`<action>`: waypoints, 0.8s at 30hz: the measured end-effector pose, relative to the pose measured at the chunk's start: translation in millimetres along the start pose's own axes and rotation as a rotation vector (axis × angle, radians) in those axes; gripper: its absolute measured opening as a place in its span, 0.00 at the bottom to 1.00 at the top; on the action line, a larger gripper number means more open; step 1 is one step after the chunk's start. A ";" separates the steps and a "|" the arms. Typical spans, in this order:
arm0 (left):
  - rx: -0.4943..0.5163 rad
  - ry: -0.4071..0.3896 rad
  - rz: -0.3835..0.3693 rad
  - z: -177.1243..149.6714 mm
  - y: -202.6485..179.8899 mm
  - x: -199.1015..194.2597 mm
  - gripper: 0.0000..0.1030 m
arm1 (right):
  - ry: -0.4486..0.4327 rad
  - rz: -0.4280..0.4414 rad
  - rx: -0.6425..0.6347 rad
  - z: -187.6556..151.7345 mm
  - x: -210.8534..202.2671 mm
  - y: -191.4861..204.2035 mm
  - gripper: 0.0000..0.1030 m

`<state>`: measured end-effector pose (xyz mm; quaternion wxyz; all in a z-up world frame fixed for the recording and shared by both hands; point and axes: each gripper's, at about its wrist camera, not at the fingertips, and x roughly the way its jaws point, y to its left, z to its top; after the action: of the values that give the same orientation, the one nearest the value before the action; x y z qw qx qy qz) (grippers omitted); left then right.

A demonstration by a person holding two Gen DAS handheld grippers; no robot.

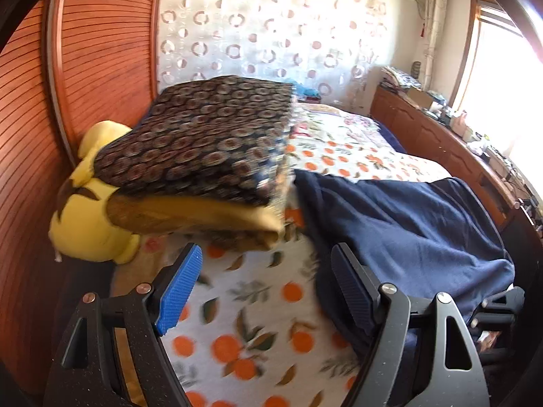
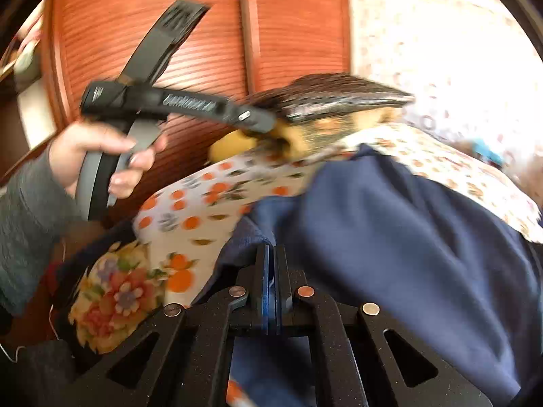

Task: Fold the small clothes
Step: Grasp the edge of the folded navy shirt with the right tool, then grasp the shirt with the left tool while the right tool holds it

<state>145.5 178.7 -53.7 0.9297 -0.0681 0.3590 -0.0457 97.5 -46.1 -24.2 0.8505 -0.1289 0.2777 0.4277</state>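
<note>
My right gripper (image 2: 270, 283) had its two blue pads pressed flat together, with the navy garment (image 2: 390, 237) bunched just in front of them. Whether a thin fold of that cloth was caught between the pads I could not say, for that view was blurred; it looked pinched at the edge, but I would not swear to it. I judged I was there to take a hem for the first fold.

My left gripper (image 1: 261, 285) stood with its fingers wide apart and nothing between them, hanging over the orange-print bedspread (image 1: 237, 322) with its right finger beside the garment's near edge. Held apart like that, it seemed ready to take the opposite edge so the cloth could be drawn taut between both hands. My left hand (image 2: 98, 159) showed in the right wrist view, wrapped round that gripper's handle.

The navy garment lay spread and rumpled on the bed, not yet folded. Beyond it, against the wooden slatted wall (image 1: 101, 51), sat a stack of folded blankets (image 1: 203, 149) with a yellow plush toy (image 1: 88, 210) partly tucked under it, well out of the working patch.
</note>
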 end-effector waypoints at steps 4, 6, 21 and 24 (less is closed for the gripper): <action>0.007 0.012 -0.070 16.6 -21.8 20.1 0.77 | -0.020 -0.040 0.059 -7.8 -23.0 -23.7 0.02; 0.013 0.021 -0.085 25.9 -34.4 31.7 0.77 | -0.026 -0.054 0.075 -11.6 -30.3 -27.8 0.02; 0.029 0.197 -0.069 30.9 -75.0 111.6 0.56 | -0.069 -0.112 0.151 -36.0 -72.3 -45.8 0.02; 0.023 0.205 -0.097 30.6 -80.0 112.6 0.29 | -0.079 -0.109 0.157 -38.2 -75.3 -46.7 0.02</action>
<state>246.3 87.5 -93.0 0.8855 -0.0696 0.4481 -0.1014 84.8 -141.0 -12.2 0.8903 -0.0597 0.2694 0.3622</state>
